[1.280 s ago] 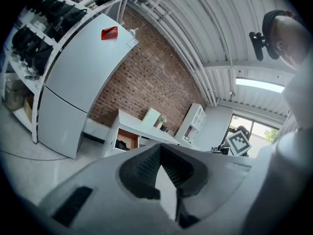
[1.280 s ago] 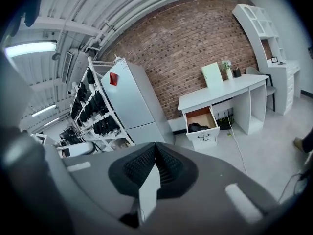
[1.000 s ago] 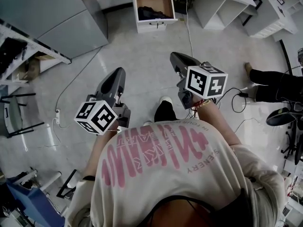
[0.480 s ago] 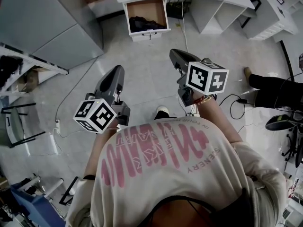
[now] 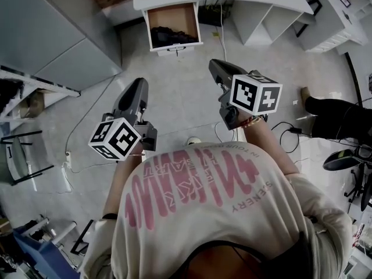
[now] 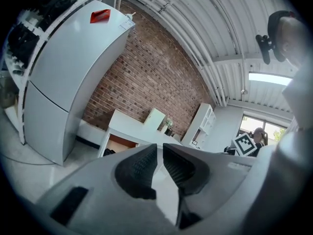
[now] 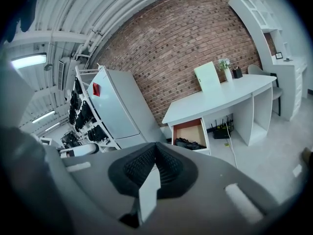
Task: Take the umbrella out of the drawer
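Back wall is red brick, and the floor is pale and shiny with a cable trailing across it. A white curved desk sits against the brick, with a big grey fridge beside it and white shelves in the corner. There's a strip light on the ribbed ceiling and a bright window off to one side.
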`<action>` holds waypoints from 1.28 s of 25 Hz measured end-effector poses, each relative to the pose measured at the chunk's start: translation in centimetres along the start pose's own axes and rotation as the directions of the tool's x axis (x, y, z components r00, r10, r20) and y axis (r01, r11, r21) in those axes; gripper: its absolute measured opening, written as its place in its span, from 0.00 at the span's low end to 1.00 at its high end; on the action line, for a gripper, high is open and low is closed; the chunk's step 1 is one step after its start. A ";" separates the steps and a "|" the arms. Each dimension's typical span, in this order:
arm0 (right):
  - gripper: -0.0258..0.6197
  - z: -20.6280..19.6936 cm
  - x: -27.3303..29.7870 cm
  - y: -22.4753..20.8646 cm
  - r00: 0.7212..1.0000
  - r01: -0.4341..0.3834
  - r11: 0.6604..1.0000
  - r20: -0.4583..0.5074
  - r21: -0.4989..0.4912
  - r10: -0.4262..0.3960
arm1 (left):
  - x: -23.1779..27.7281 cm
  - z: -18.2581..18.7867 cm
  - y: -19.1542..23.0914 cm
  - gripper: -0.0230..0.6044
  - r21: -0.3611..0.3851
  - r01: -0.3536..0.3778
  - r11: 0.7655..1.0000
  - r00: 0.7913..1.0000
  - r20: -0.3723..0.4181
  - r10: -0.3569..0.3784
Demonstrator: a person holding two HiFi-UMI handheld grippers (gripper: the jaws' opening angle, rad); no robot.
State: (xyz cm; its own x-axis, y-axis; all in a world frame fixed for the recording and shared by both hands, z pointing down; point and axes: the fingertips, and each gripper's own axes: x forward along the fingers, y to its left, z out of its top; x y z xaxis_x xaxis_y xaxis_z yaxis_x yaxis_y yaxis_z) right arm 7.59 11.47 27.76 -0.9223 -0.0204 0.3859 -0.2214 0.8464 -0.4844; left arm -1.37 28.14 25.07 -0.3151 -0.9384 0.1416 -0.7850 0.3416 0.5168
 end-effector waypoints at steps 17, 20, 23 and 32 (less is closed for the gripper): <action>0.06 -0.8 1.3 -4.9 1.000 0.018 0.994 -0.014 0.103 -0.017 | 5.4 -1.6 -0.1 0.33 0.086 0.044 0.995 0.994 -0.103 -0.035; 0.06 -0.6 1.8 -5.7 0.999 0.044 0.992 -0.013 0.119 -0.043 | 6.7 -1.2 0.7 0.41 0.114 0.067 0.991 0.991 -0.124 -0.053; 0.06 -0.1 2.8 -6.3 0.998 0.069 0.989 -0.016 0.132 -0.068 | 8.3 -0.8 1.7 0.44 0.137 0.090 0.986 0.987 -0.147 -0.070; 0.06 2.0 7.6 -7.6 0.989 0.146 0.971 -0.020 0.191 -0.145 | 14.5 0.2 6.6 0.56 0.268 0.182 0.946 0.945 -0.315 -0.093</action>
State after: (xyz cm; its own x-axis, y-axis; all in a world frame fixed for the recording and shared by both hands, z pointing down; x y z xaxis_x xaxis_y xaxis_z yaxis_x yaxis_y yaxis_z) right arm 1.65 3.79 32.82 -0.8742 -0.1322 0.4672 -0.4098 0.7169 -0.5640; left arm -11.26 16.83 30.37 -0.0568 -0.9345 0.3515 -0.9431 0.1658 0.2882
